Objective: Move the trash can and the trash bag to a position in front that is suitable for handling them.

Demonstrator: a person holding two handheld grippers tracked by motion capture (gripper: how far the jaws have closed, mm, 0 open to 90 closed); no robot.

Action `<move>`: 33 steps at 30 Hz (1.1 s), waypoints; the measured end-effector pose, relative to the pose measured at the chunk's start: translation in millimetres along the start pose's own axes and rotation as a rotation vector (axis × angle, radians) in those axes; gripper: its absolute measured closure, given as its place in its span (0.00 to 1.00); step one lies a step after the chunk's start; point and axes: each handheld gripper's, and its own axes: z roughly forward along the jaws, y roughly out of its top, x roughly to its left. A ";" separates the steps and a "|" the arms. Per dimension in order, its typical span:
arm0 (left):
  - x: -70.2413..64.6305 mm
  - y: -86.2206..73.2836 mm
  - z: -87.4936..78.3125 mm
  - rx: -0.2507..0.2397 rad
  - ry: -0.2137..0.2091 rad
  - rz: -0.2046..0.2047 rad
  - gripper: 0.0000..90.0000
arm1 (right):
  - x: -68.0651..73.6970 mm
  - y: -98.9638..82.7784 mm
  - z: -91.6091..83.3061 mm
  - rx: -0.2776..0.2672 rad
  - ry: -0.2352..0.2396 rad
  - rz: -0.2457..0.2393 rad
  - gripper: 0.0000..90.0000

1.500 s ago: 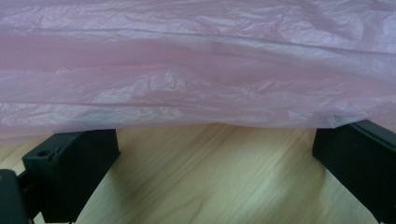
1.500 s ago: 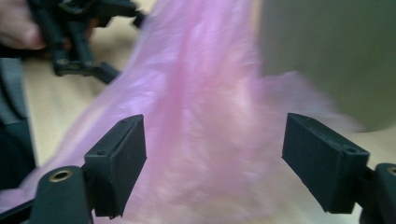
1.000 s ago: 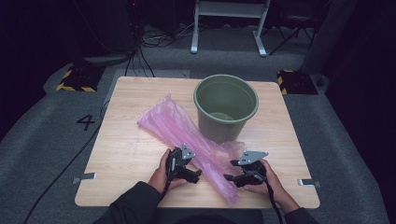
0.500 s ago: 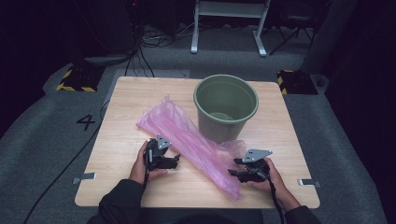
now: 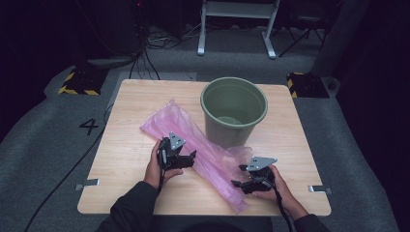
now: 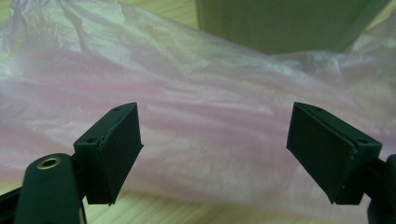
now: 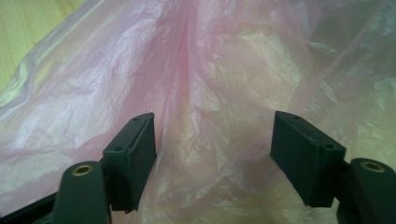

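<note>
High view: both spread, left gripper (image 5: 191, 157) and right gripper (image 5: 237, 182) flank the pink bag (image 5: 203, 147).

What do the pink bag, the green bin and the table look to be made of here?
Pink bag: thin translucent plastic film, glossy, with fine crinkles and folds.
Green bin: probably moulded plastic, matte olive, smooth even wall.
Table: light wood or wood-look laminate, going by the straight grain lines; the pictures leave open which.

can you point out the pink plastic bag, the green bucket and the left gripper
pink crinkled plastic bag (image 5: 200, 142): high view, its flat middle stretch
round green plastic bucket (image 5: 227, 130): high view, its outer wall
black two-jaw left gripper (image 5: 191, 155): high view, midway between its fingertips
</note>
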 end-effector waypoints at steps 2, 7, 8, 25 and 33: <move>0.7 2.5 4.1 0.008 0.056 -0.012 0.19 | 3.8 1.2 2.0 -0.003 0.004 -0.006 0.34; 12.3 -1.9 5.5 0.060 0.096 -0.024 0.20 | 14.6 7.4 9.2 -0.003 0.011 -0.021 0.34; 13.9 -3.1 4.1 0.062 0.107 -0.030 0.19 | 17.7 9.2 11.0 -0.002 0.014 -0.025 0.34; 42.8 -25.9 7.9 0.171 0.159 -0.077 0.19 | 33.0 17.1 18.6 -0.003 0.022 -0.042 0.31; 49.8 -27.6 8.5 0.164 0.142 -0.078 0.20 | 29.6 15.0 2.3 -0.045 0.018 -0.033 0.29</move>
